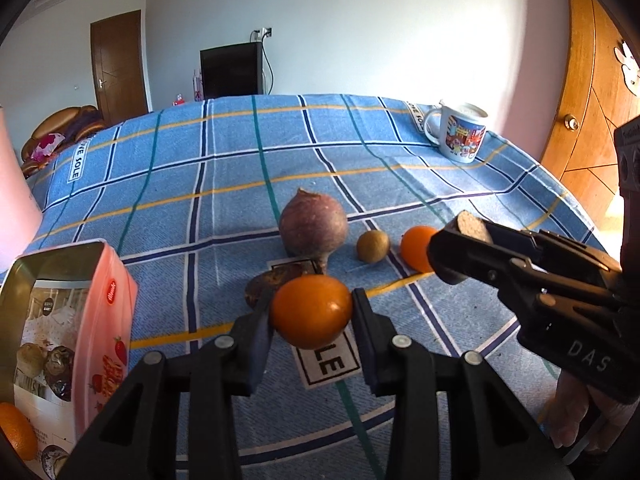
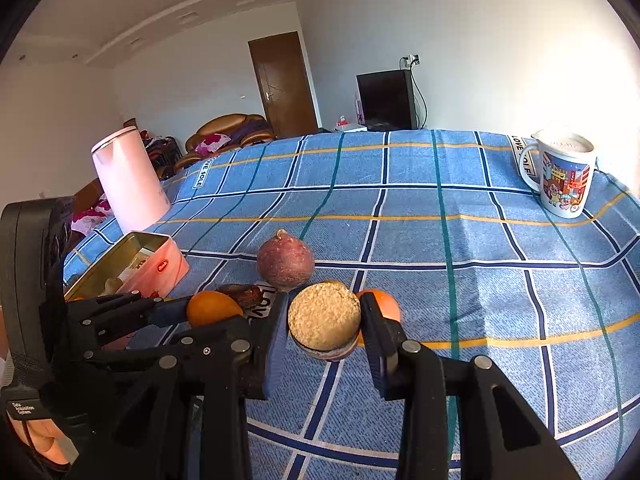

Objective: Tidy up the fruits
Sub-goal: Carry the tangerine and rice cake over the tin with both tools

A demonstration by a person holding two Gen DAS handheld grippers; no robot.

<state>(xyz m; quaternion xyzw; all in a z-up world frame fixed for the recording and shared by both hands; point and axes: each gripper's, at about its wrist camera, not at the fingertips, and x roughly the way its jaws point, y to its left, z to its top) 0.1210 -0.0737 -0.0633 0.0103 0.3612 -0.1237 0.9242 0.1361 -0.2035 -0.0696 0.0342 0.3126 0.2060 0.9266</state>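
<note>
In the right wrist view, the round crumb-topped piece (image 2: pixel 325 321) covers most of the orange fruit (image 2: pixel 387 304) at its 3 o'clock. The dark brown lump (image 2: pixel 244 295) is half hidden behind another orange (image 2: pixel 214 309). In the left wrist view, 1 orange (image 1: pixel 15 431) at 8 o'clock is cut off by the frame edge, and the tin's (image 1: pixel 114 300) contents are too blurred to identify.

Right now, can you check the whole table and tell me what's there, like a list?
Surface: blue checked cloth, wrinkled.
Job's things: orange in left hand-held gripper; crumbly round piece in right hand-held gripper; second orange, kiwi, purple root, dark lump on cloth; pink tin open, another orange beside it.
Clutter: mug, pink kettle.
Grippers: both shut on their loads.
Cables: one hanging by the black cabinet.
Surroundings: door, sofa.
</note>
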